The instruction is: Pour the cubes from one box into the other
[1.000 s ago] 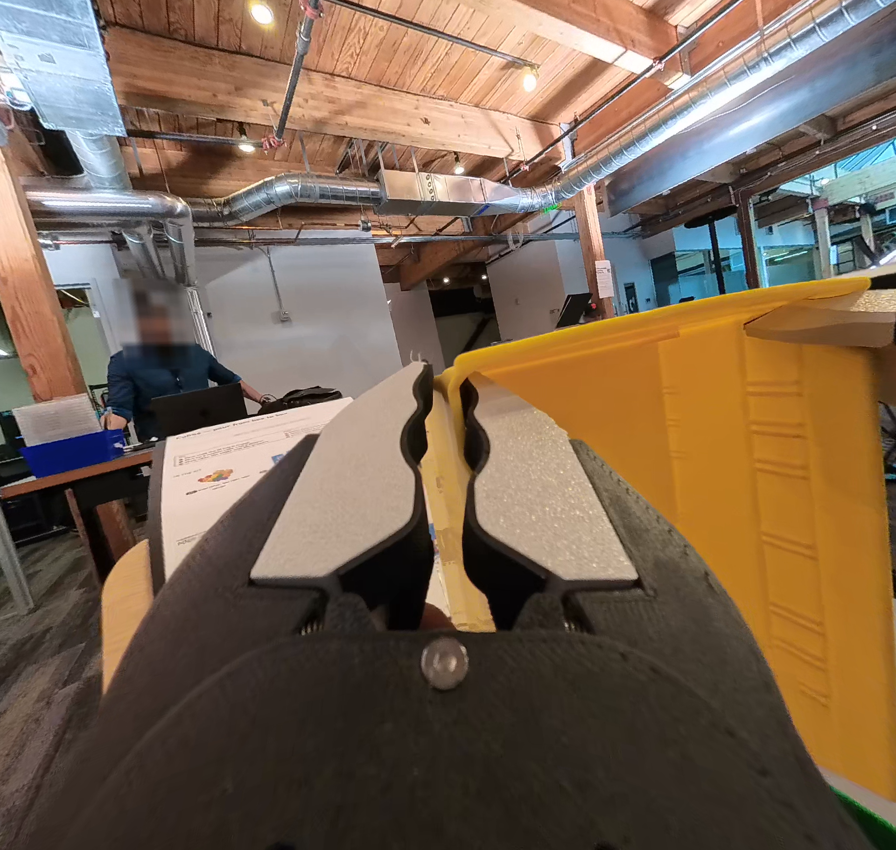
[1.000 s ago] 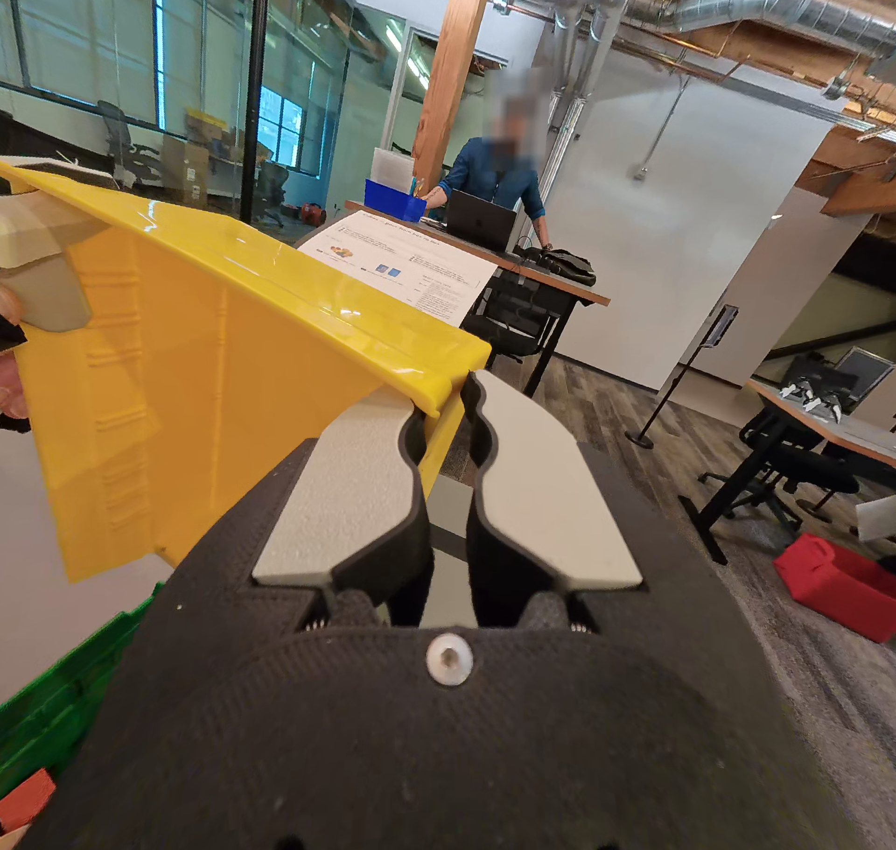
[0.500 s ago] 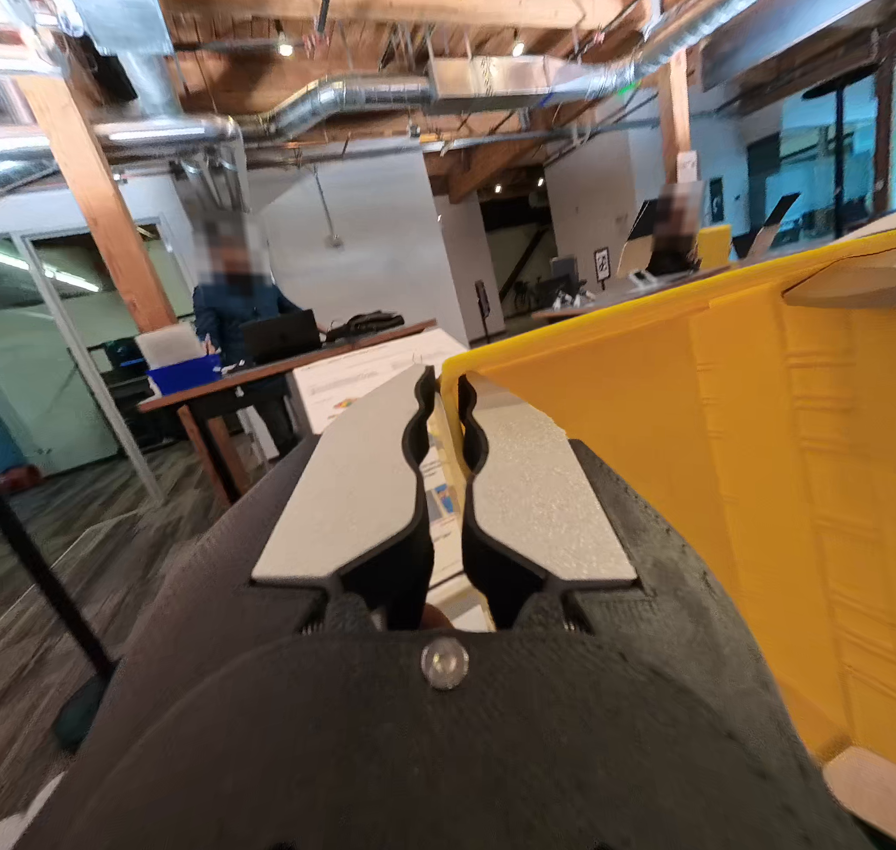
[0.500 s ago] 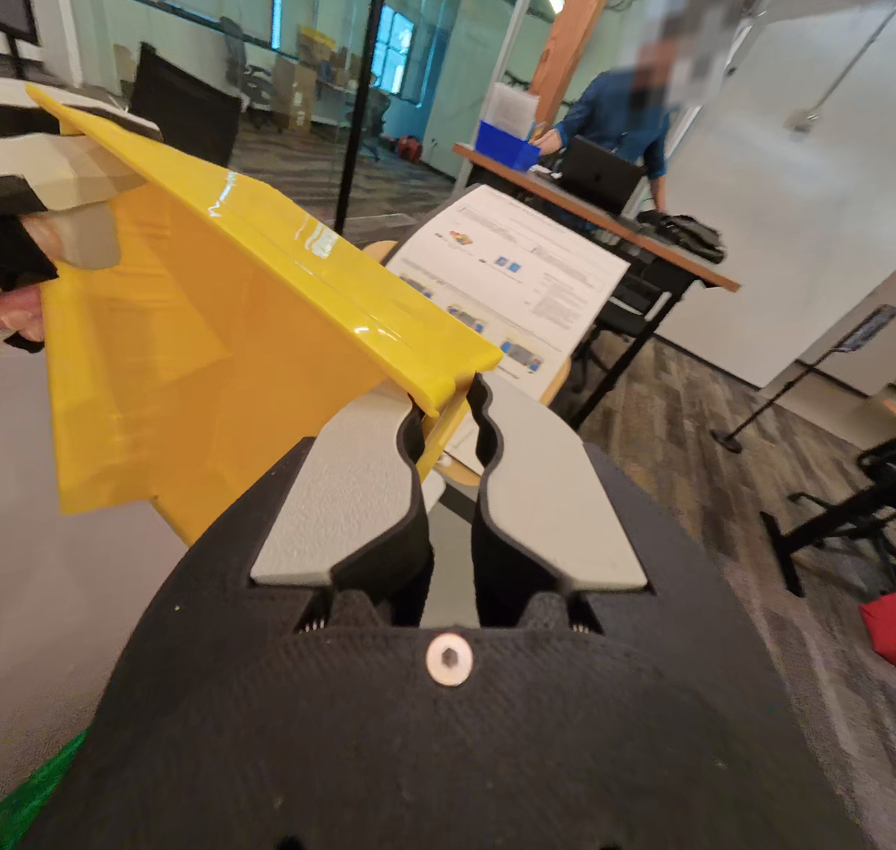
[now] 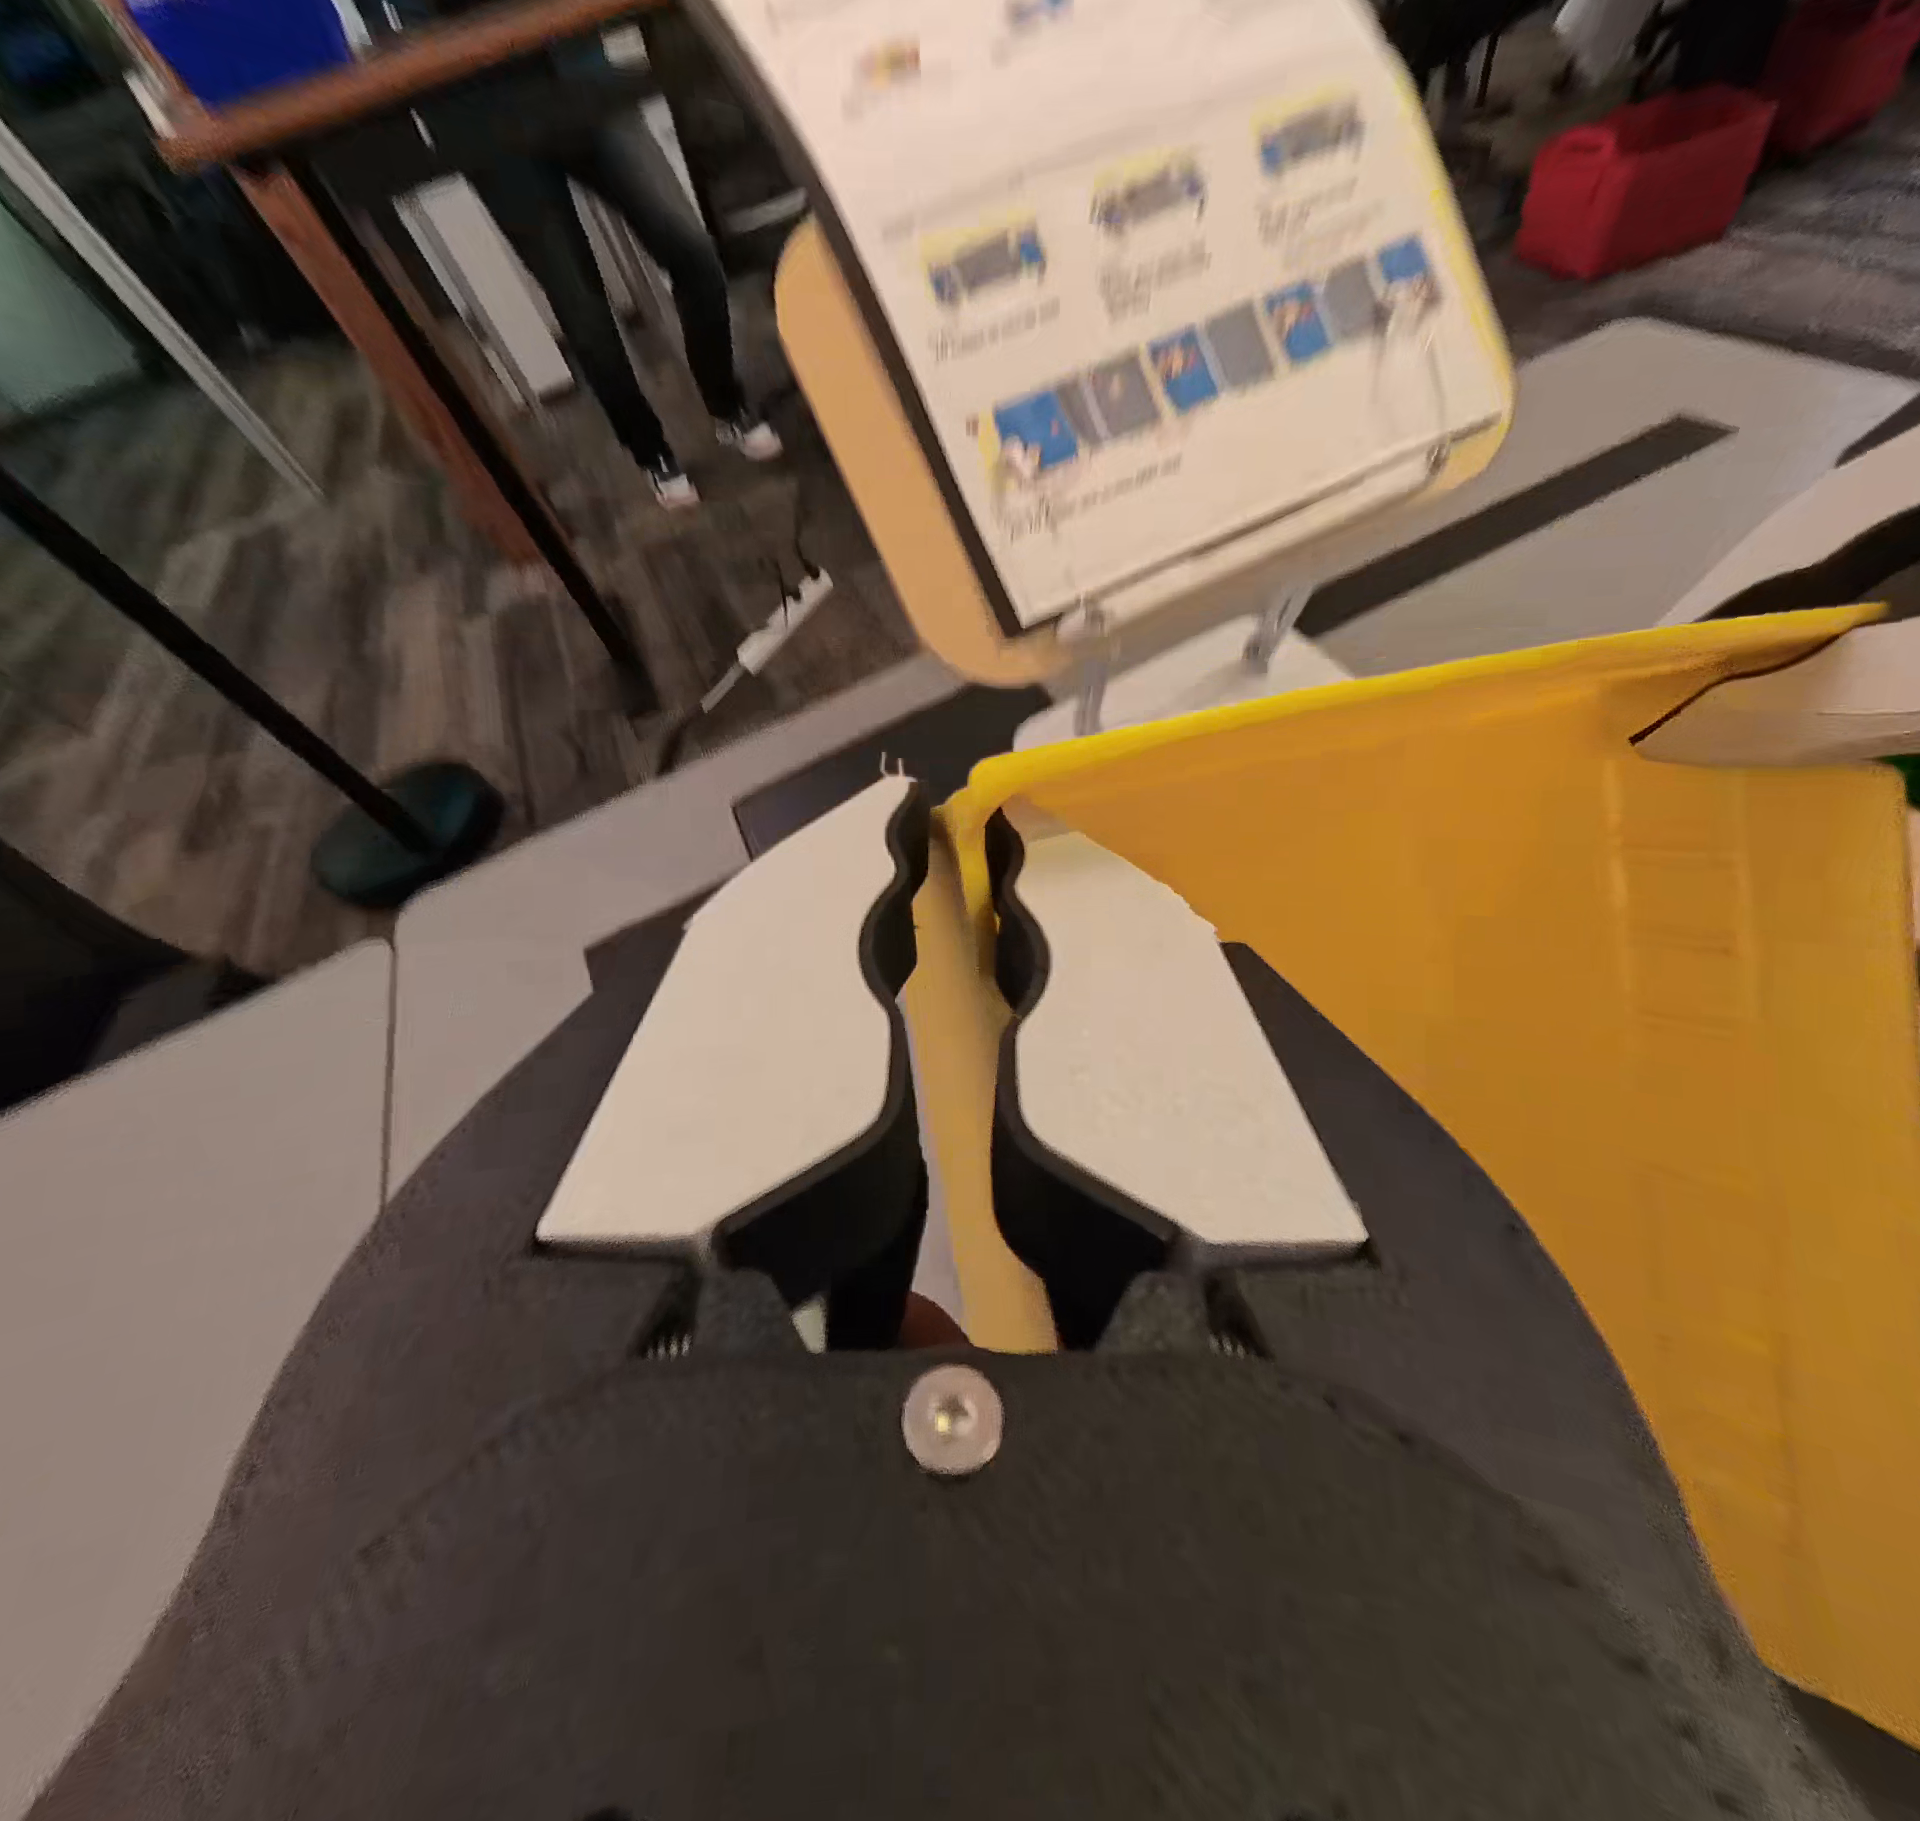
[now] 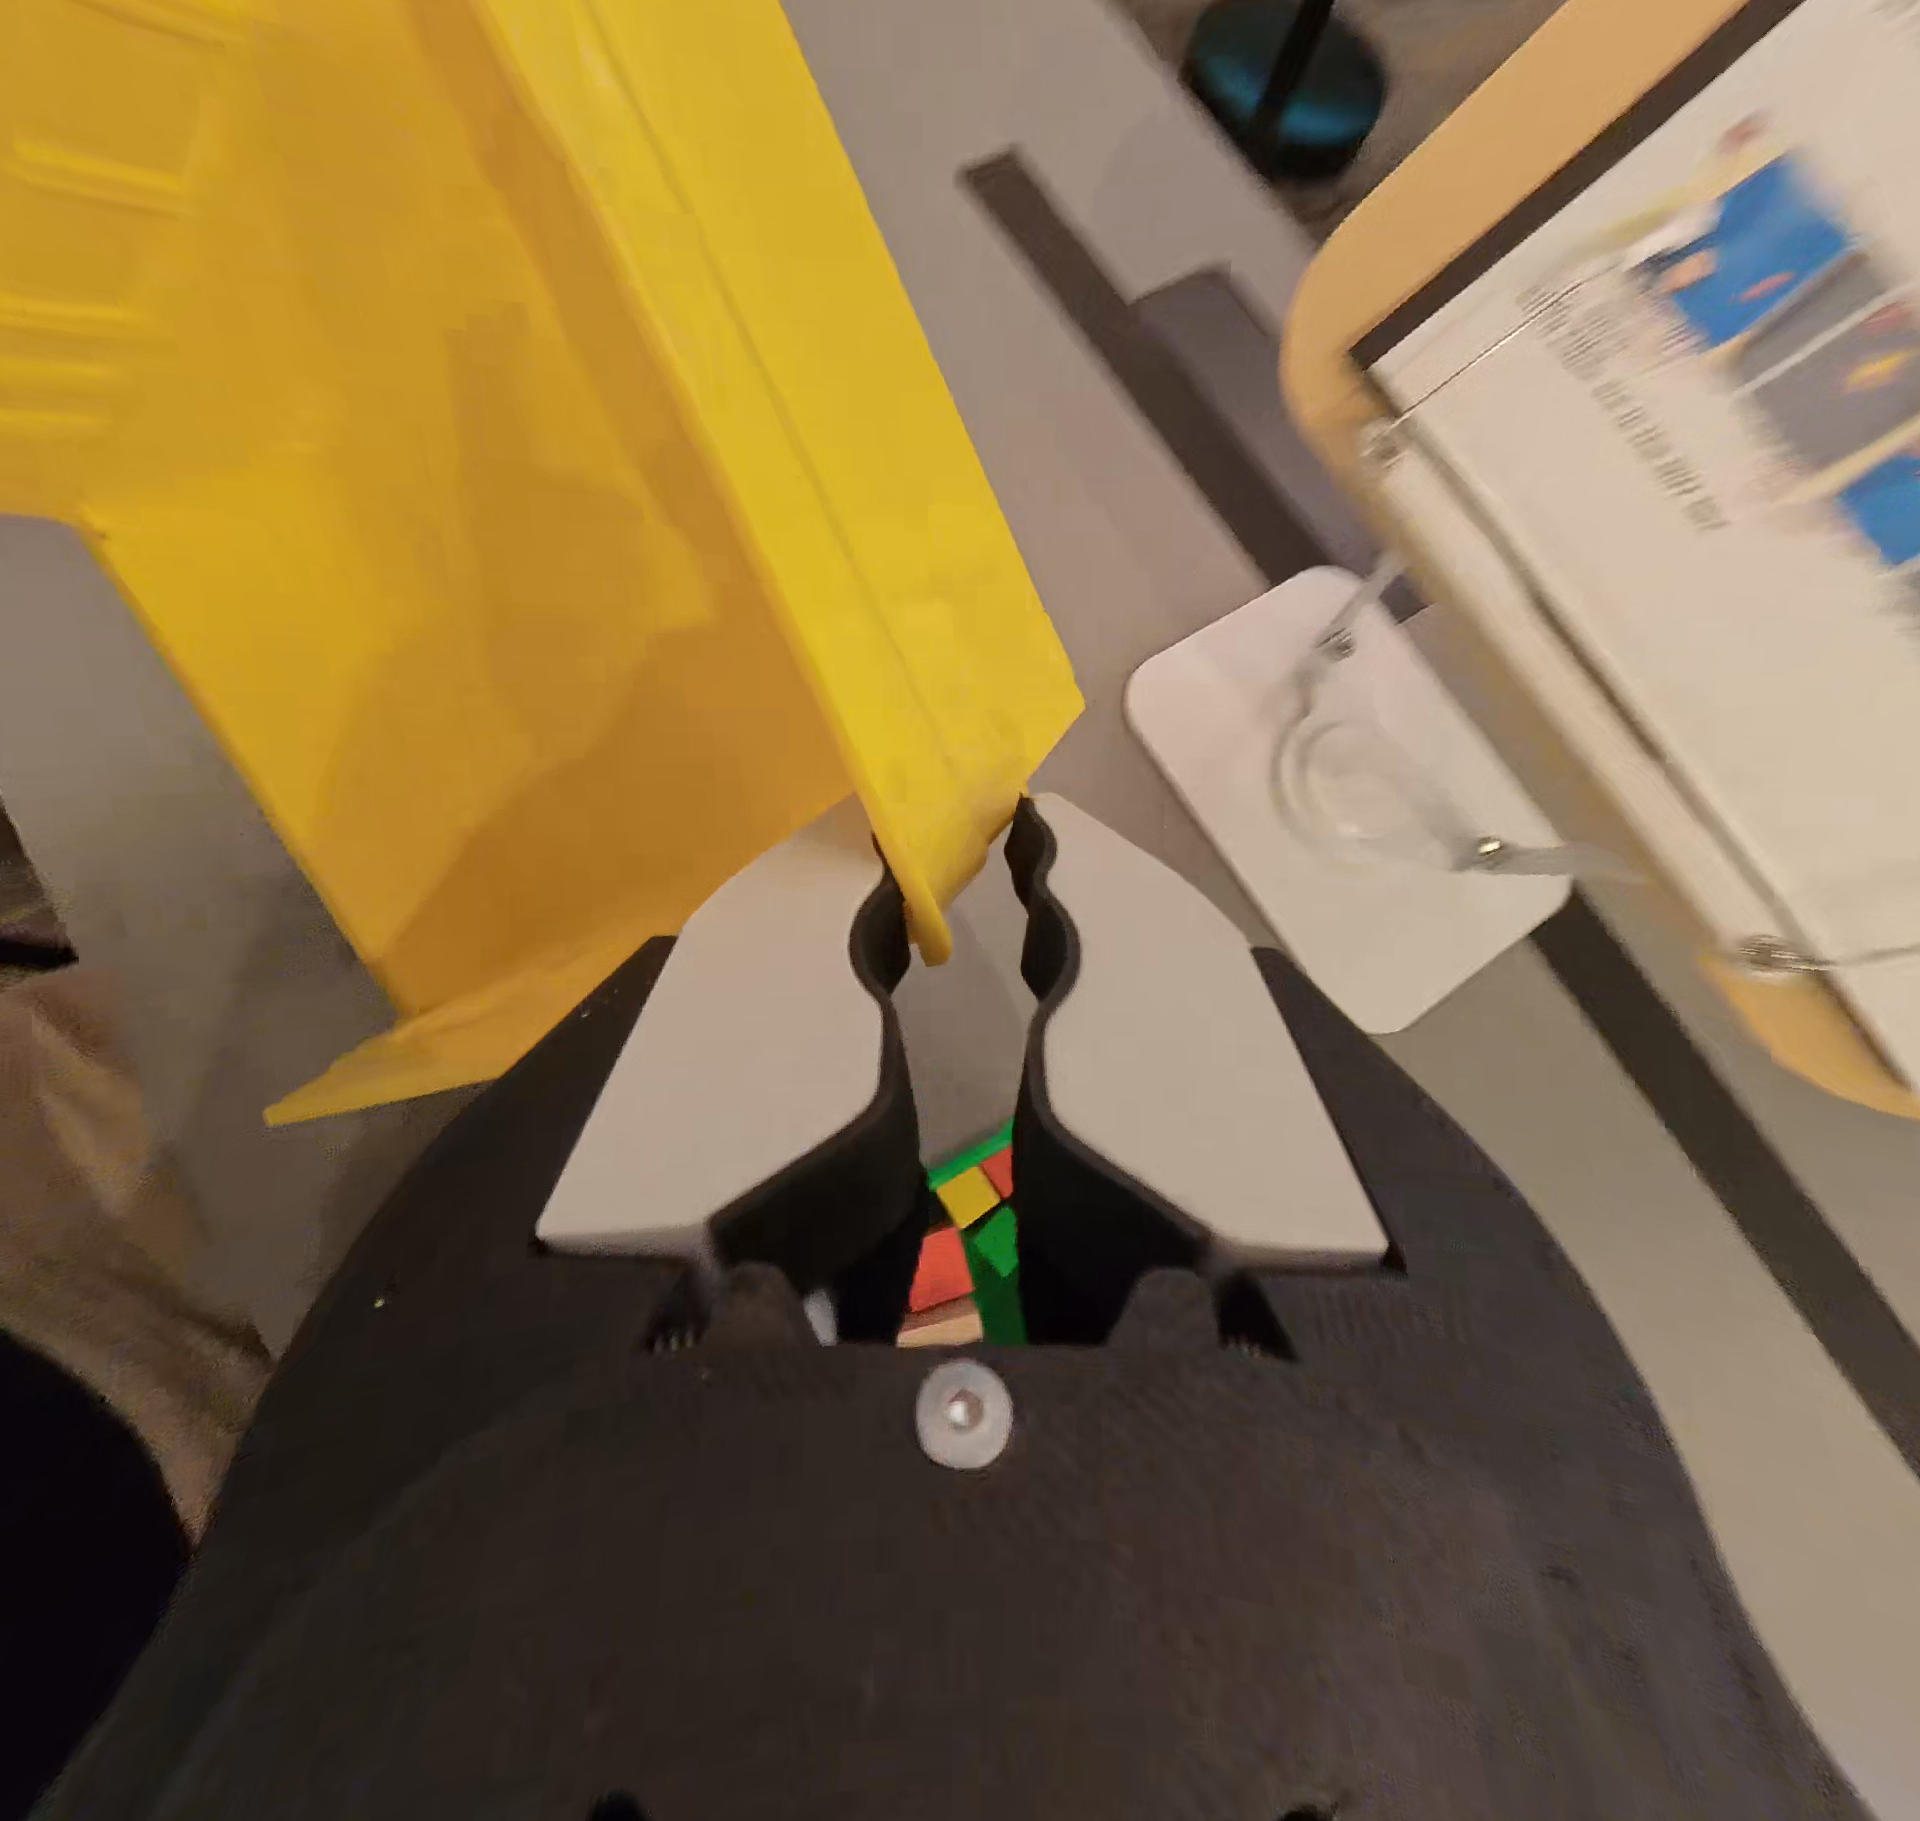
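Note:
The yellow box [image 5: 1507,1096] is held off the grey table [image 5: 208,1200], one gripper at each end. My left gripper [image 5: 954,836] is shut on its near rim. A pale finger of my right gripper [image 5: 1808,711] shows on the box's far rim. In the right wrist view my right gripper [image 6: 951,836] is shut on a corner of the yellow box [image 6: 468,421], which rises tilted to the upper left. Through the gap between the fingers, coloured cubes [image 6: 968,1198] lie in a green box [image 6: 1000,1293] below. The inside of the yellow box is hidden.
A printed sign board [image 5: 1143,265] on a wooden backing stands behind the box on a white base [image 6: 1340,805]. A black post base [image 5: 405,836] and red bins [image 5: 1642,182] are on the floor beyond the table edge. A dark strip [image 6: 1195,400] runs across the table.
Both grippers have tipped sharply downward with the yellow box. The views swung from ceiling and room to the table, and the cubes in the green box have come into sight under the right gripper.

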`<state>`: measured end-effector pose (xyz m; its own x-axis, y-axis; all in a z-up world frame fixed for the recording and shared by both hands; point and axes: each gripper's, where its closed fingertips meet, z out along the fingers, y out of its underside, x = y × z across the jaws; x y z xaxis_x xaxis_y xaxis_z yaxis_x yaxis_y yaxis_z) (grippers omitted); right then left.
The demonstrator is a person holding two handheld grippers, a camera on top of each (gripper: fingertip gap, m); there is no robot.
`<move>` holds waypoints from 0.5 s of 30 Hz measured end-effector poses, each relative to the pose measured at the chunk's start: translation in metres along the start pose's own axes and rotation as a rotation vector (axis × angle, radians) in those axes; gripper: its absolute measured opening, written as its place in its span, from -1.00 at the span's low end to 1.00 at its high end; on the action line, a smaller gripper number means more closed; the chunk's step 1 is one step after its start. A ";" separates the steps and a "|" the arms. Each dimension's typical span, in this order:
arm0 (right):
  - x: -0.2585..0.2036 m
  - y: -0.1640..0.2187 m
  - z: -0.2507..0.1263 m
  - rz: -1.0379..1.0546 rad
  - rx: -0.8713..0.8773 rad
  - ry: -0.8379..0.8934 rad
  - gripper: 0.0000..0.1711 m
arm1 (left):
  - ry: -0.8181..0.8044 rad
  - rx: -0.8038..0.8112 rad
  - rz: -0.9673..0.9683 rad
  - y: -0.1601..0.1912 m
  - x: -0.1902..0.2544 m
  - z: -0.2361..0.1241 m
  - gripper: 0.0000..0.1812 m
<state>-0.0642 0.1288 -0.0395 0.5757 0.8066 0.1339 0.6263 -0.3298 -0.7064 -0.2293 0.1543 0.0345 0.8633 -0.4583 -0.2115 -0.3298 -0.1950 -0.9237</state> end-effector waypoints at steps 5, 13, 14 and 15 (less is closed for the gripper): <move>-0.018 0.024 0.050 0.113 -0.099 -0.177 -0.84 | 0.038 -0.160 -0.103 0.076 -0.013 0.026 -0.90; -0.026 0.024 0.031 0.197 -0.039 -0.246 -0.61 | 0.112 -0.312 -0.266 0.156 -0.021 0.054 -0.92; -0.025 0.024 0.022 0.206 -0.017 -0.243 -0.60 | 0.088 -0.342 -0.270 0.166 -0.025 0.056 -0.92; -0.026 0.026 0.011 0.216 0.002 -0.252 -0.60 | 0.092 -0.348 -0.293 0.173 -0.025 0.058 -0.91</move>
<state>-0.0684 0.1050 -0.0695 0.5471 0.8140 -0.1953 0.5025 -0.5060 -0.7011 -0.2863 0.1822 -0.1382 0.9070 -0.4123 0.0860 -0.1994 -0.6002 -0.7746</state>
